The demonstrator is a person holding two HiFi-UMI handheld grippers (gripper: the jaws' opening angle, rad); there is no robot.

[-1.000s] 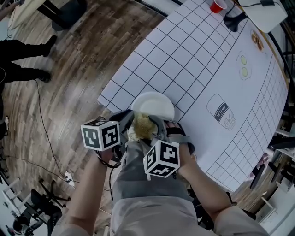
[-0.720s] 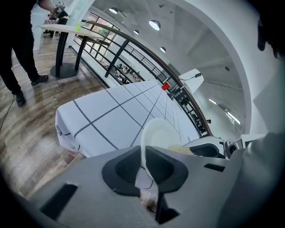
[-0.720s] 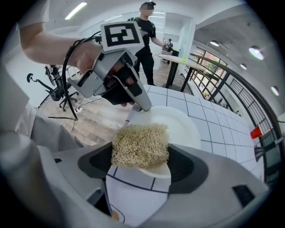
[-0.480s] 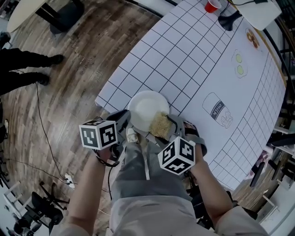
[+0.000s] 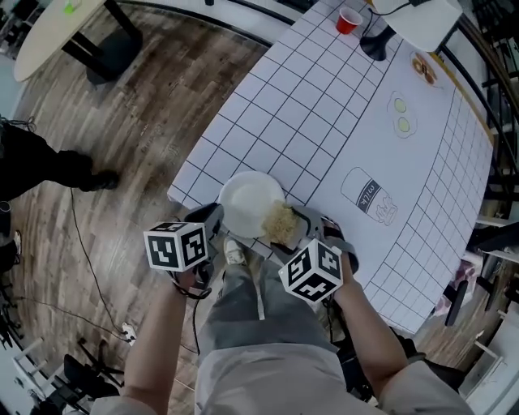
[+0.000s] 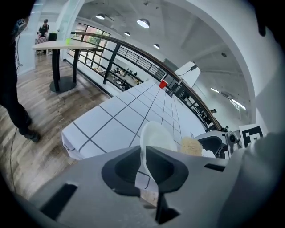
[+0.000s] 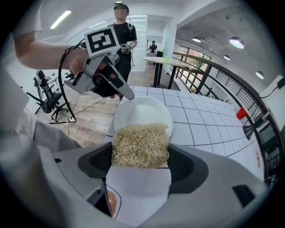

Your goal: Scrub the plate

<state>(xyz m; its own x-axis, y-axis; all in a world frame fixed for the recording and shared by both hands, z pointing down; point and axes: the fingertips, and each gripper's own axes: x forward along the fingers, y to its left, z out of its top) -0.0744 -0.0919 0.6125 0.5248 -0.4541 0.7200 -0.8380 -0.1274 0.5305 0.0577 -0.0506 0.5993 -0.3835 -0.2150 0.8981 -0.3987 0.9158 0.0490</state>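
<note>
A white plate (image 5: 247,203) is held over the near corner of the gridded table (image 5: 324,113). My left gripper (image 5: 212,219) is shut on the plate's left rim; in the left gripper view the plate (image 6: 153,136) stands edge-on between the jaws of the left gripper (image 6: 144,171). My right gripper (image 5: 288,228) is shut on a tan fibrous scrub pad (image 5: 280,222), which lies against the plate's right near edge. In the right gripper view the scrub pad (image 7: 140,144) fills the gap of the right gripper (image 7: 140,153), with the plate (image 7: 142,111) just beyond it and the left gripper (image 7: 107,75) at the plate's far left.
A red cup (image 5: 349,20) and a black stand (image 5: 375,42) sit at the table's far end. Flat printed pictures of a milk carton (image 5: 366,196) and cucumber slices (image 5: 399,115) lie on the cover. Wooden floor (image 5: 138,121) spreads left, with a standing person (image 7: 120,26) and a round table (image 5: 49,24).
The right gripper with the scrub pad has slid from the plate's near rim to its right side. The left gripper and plate have barely moved.
</note>
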